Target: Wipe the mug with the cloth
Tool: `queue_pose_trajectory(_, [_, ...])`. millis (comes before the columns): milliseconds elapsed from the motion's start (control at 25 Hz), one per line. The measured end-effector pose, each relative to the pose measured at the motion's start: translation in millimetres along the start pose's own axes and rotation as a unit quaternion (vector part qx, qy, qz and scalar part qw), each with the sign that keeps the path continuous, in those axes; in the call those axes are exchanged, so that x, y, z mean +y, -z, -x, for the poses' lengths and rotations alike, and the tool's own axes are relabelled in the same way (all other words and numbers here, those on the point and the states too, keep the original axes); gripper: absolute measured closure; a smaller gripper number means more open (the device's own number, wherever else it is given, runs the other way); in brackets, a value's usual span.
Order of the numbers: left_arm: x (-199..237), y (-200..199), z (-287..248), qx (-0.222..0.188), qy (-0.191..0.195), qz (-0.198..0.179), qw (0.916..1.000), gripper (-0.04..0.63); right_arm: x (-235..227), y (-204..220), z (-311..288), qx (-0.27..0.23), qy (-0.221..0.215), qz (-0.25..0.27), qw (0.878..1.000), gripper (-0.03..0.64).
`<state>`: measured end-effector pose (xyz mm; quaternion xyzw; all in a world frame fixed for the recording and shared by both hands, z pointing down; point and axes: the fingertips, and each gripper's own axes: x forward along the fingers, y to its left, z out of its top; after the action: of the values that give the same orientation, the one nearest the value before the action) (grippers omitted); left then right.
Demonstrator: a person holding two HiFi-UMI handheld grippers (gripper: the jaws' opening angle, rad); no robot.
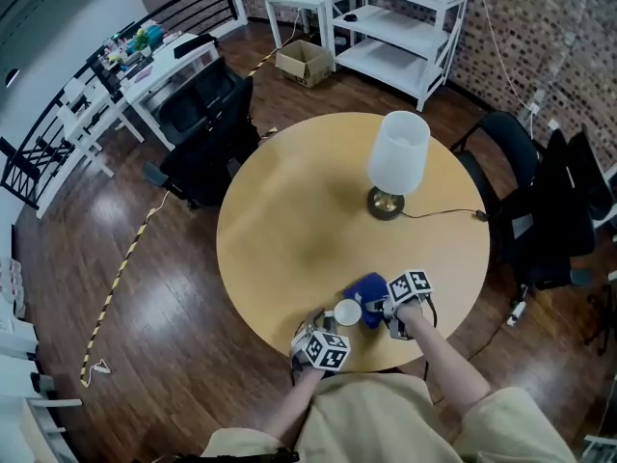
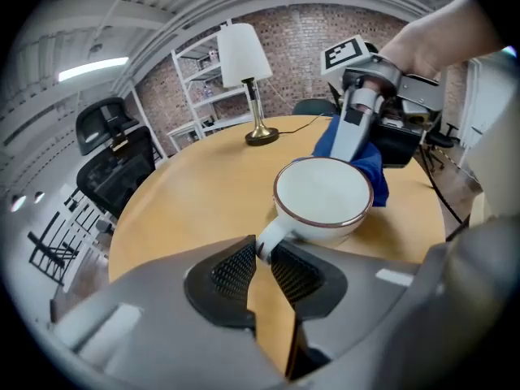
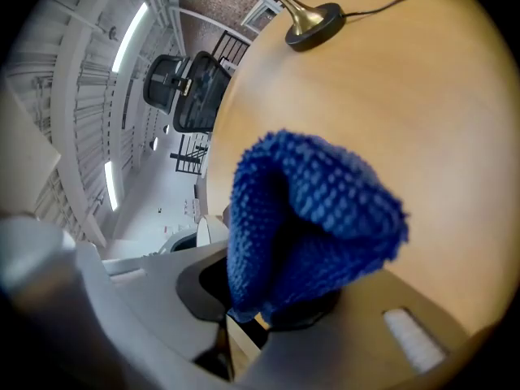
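The mug (image 2: 323, 197) is steadied on the desk (image 2: 195, 193), its handle pinched by the left gripper's (image 2: 262, 260) fingers; the cloth (image 3: 313, 218), clamped in the right gripper's (image 3: 244, 303) fingers, is held just beyond the mug.

A round pale wooden table (image 1: 289, 249) stands on a dark wood plank floor (image 1: 145, 297). A white-shaded lamp with a brass base (image 1: 397, 157) stands near its far right edge. Black office chairs (image 1: 207, 133) flank the table. A white shelving unit (image 1: 395, 27) backs onto a brick wall (image 1: 549, 37), with a cardboard box (image 1: 304, 63) beside it.
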<state>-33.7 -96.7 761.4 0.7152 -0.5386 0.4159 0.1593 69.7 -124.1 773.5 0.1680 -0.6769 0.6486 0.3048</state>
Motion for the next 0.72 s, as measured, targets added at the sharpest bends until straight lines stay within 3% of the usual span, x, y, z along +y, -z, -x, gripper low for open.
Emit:
queue_pose_trajectory(120, [16, 3, 0, 0.006, -0.032, 0.045, 0.9984, 0.546, 8, -4, -8, -0.026, -0.012, -0.018, 0.999, 0.557])
queue_pose_trajectory(280, [34, 9, 0, 0.017, -0.067, 0.103, 0.9923, 0.546, 16, -1, -23, -0.025, -0.011, -0.029, 0.999, 0.556])
queue_pose_trajectory(440, [41, 12, 2, 0.028, -0.087, 0.127, 0.9877, 0.546, 24, 5, -31, -0.024, -0.004, -0.023, 0.999, 0.557])
queue_pose_trajectory(720, [39, 14, 2, 0.034, -0.086, 0.143, 0.9854, 0.545, 25, 25, -49, 0.009, 0.011, -0.004, 1.000, 0.557])
